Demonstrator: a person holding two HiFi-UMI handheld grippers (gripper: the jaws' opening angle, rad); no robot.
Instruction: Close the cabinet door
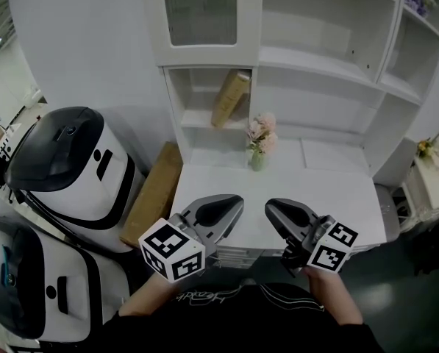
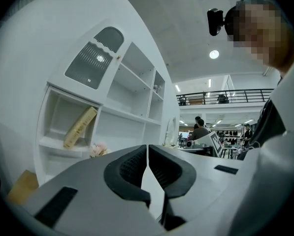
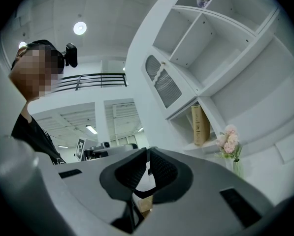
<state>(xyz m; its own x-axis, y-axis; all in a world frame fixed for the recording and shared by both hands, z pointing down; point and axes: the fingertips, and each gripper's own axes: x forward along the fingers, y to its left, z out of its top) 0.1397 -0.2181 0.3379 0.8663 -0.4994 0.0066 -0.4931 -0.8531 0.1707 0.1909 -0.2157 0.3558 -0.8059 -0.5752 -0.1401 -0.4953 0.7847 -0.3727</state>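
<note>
The white cabinet's upper door [image 1: 201,13] has a frosted glass panel and lies flush with its frame; it also shows in the left gripper view as the door [image 2: 95,58] and in the right gripper view as the door [image 3: 164,85]. Below it a tan book [image 1: 230,98] leans in an open shelf. A small vase of pink flowers [image 1: 261,142] stands on the white desk top [image 1: 315,197]. My left gripper [image 1: 230,206] and right gripper [image 1: 276,210] hover side by side over the desk's near edge, well short of the door. Both are shut and hold nothing.
Two white and black machines [image 1: 72,168] stand on the floor at the left, with a cardboard sheet [image 1: 153,193] leaning beside the desk. Open shelves [image 1: 329,65] fill the cabinet's right side. In the left gripper view people [image 2: 201,129] sit far off in the hall.
</note>
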